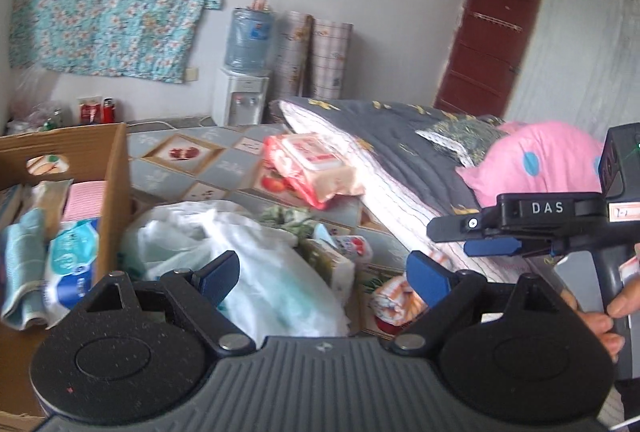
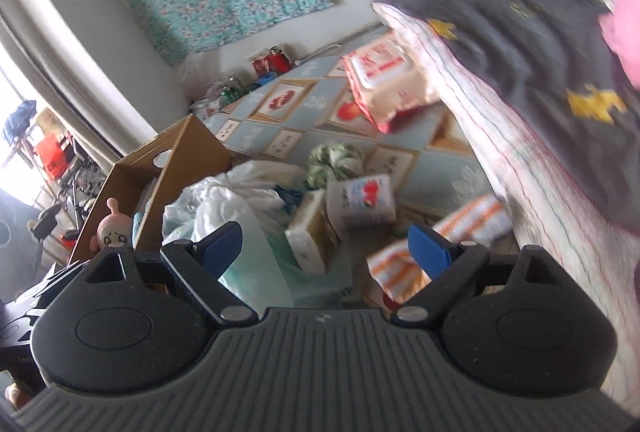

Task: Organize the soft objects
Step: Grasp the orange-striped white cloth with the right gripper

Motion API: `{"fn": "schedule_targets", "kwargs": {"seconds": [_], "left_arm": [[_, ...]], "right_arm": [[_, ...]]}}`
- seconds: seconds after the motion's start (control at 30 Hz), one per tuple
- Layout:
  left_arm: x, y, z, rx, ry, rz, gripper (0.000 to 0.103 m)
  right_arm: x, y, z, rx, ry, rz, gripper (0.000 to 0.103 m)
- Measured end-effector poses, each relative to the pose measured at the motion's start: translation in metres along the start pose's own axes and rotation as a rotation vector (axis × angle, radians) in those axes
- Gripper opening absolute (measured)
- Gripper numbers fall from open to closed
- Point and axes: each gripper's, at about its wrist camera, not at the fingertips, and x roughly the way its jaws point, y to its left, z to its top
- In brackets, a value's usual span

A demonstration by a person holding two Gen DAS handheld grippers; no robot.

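Presently both claws are empty. The left gripper (image 1: 320,278) shows its blue pads spread wide with nothing between them; the right gripper (image 2: 326,246) stands the same, wide and clear of any object.

Loose soft goods lie scattered on the patterned bed surface (image 1: 208,156), to the right of the cardboard box (image 1: 116,168), which already holds several packs. A white plastic bag (image 1: 240,252) sits directly ahead of the left gripper, just beside the box wall. An orange-striped cloth (image 2: 440,240) lies ahead and to the right of the right gripper, near the folded quilt (image 2: 520,72); its long axis runs diagonally, rising to the right in that view. A tissue pack (image 2: 360,204) lies further ahead, between the two pads' lines.

Judgement: the right gripper is the nearer hand for the striped cloth and should close across its short width. The left gripper is the better placed for the bag and the box. A red wipes pack (image 1: 312,164) rests well beyond both.
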Motion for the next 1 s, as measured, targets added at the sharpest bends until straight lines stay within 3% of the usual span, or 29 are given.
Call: {"fn": "schedule_targets", "kwargs": {"seconds": [0.23,0.67,0.8,1.0], "left_arm": [[0.030,-0.028,-0.015,0.088,0.051,-0.041,0.091],[0.055,-0.047,-0.021,0.116,0.047,-0.017,0.090],[0.061,-0.044,-0.018,0.090,0.049,-0.024,0.081],[0.075,-0.052,-0.019,0.133,0.068,-0.053,0.070]], "right_arm": [[0.004,-0.029,-0.021,0.098,0.008,-0.005,0.090],[0.013,-0.067,-0.032,0.226,0.023,-0.005,0.087],[0.024,-0.078,-0.034,0.287,0.044,0.015,0.080],[0.039,-0.091,-0.032,0.341,0.058,-0.002,0.068]]}}
